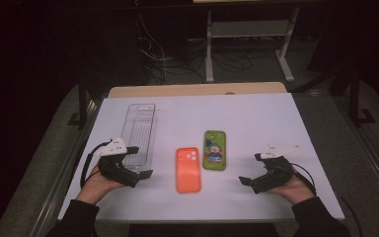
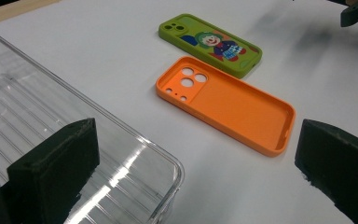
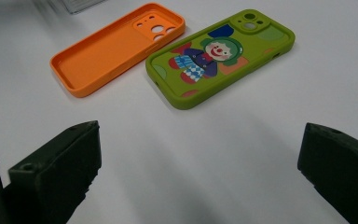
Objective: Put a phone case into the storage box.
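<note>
Dark sleeves cover both forearms; the left gripper [image 1: 139, 161] and right gripper [image 1: 250, 169] are black, each topped by a pale three-cornered plate and trailing a black cable

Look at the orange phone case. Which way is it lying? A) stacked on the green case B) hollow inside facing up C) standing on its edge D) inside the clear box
B: in both gripper views the orange phone case shows its raised rim and hollow inside facing up, flat on the white table, beside the green case and outside the clear box.
</note>
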